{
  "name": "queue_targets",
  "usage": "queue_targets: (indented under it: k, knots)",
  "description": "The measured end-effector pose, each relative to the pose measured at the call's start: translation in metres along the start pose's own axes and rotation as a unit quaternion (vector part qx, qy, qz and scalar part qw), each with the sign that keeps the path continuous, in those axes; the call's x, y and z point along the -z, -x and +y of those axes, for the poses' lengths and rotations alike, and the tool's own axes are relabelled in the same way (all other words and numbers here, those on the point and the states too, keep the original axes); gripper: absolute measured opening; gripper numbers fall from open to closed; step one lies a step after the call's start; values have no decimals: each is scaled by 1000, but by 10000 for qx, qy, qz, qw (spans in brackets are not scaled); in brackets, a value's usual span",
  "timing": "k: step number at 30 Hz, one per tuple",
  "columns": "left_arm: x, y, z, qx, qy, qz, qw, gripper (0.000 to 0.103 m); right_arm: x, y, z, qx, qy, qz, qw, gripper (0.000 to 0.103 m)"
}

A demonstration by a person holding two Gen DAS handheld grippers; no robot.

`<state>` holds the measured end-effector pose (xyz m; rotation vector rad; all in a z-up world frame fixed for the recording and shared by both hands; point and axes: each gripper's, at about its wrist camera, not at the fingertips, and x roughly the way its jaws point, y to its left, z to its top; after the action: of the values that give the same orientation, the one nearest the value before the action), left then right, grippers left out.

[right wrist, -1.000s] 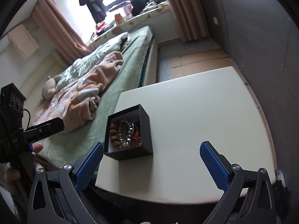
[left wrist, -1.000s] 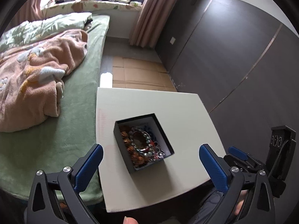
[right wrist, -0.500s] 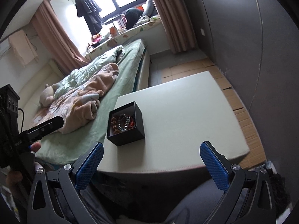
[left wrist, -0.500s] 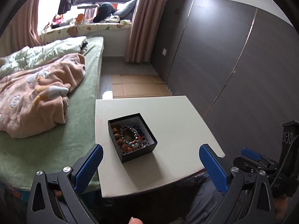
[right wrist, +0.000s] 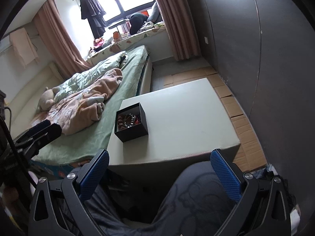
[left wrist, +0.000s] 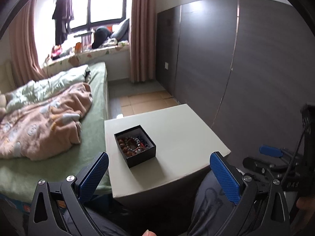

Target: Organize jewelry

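bedroom with a green bed (left wrist: 92, 129) and pink blanket (left wrist: 43, 123) at nine o'clock of a pale table (left wrist: 177, 137). on the table's left part sits a black box (left wrist: 135, 146) full of bead bracelets (left wrist: 132, 143). left gripper (left wrist: 159, 174) and right gripper (right wrist: 159, 174) hang near the person's lap, well apart from the box, jaws spread wide and holding nothing.

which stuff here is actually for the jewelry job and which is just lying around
For the job:
black box
beaded jewelry piled inside it
white table under the box
left gripper and right gripper, both open and empty

Just lying about:
pink blanket
stuffed toy
hanging dark clothes
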<state>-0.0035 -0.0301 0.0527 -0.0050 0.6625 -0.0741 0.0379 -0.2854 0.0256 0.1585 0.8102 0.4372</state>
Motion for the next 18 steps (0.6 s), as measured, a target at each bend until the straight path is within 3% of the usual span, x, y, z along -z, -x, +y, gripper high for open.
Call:
queue_targets:
  k: [7,18]
  knots:
    - [4,30,-7,45,-146,-144,9998,103,2,28,11,94,105,-258,9996,103]
    - [8,31,0,85,78,-154,9998,102,6,28,17,103,90,-212,9997,103]
